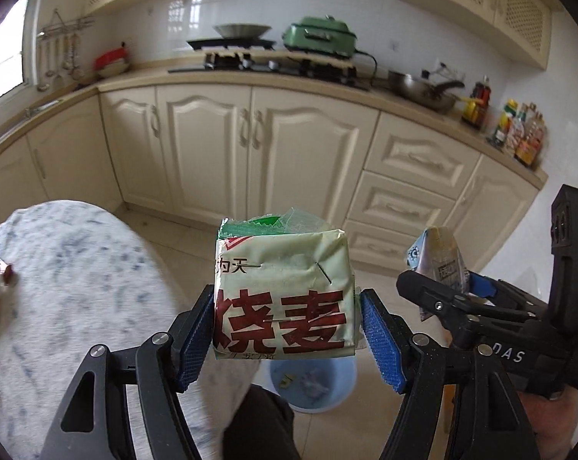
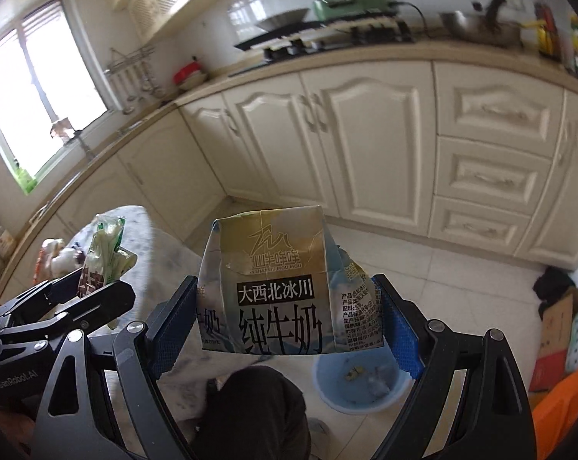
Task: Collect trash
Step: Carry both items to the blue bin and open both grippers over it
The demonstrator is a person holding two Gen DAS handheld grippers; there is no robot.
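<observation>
A: Where did you have the trash?

B: Your left gripper [image 1: 287,320] was clamped on the green shaomai packet [image 1: 283,287] at centre frame, pads on both its sides. Your right gripper [image 2: 287,324] squeezed the milk carton [image 2: 273,287], also centre.

A: And the bin?

B: The blue bucket [image 2: 359,387] sat low and right of centre, partly behind the carton.

A: How should you have dropped them?

B: I'd judge: one at a time, each over the bucket's mouth before you released.

A: Room to move?

B: The marble table's [image 1: 78,268] rounded edge lay lower left; your dark-clothed knee [image 2: 262,402] bottom centre; cardboard boxes [image 2: 557,329] far right. The tile floor between looked open.
</observation>
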